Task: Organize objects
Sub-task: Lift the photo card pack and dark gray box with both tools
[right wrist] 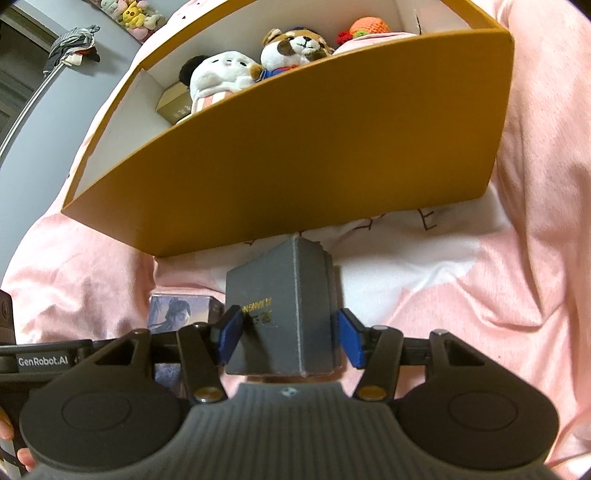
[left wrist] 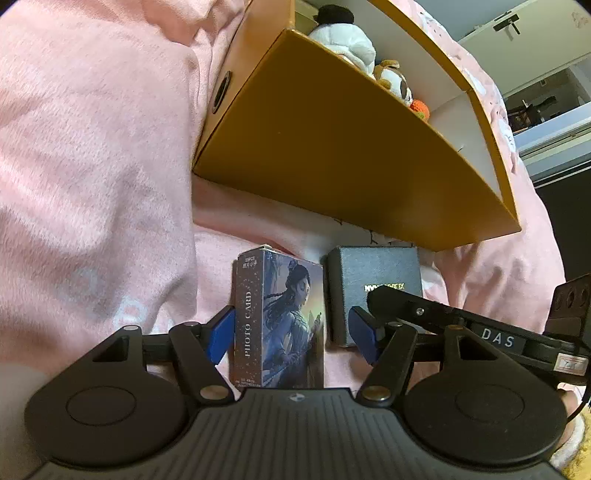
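A tall photo card box [left wrist: 280, 317] with a painted figure stands on the pink blanket between the fingers of my left gripper [left wrist: 291, 334]. That gripper is open: the left pad is at the box's edge and the right pad stands clear of it. Beside it is a dark grey box [right wrist: 291, 306] with gold lettering, corner towards the camera. My right gripper [right wrist: 290, 338] is open, its blue pads close on either side of the grey box. In the left wrist view the grey box [left wrist: 369, 273] is partly covered by a right gripper finger [left wrist: 406, 304].
A big orange cardboard box [right wrist: 295, 140] lies open just behind both small boxes, holding a panda plush [right wrist: 221, 79], a dog plush [right wrist: 295, 50], an orange knitted toy [right wrist: 369, 27] and a small gold box [right wrist: 175, 103]. Pink blanket [right wrist: 517, 258] lies all around.
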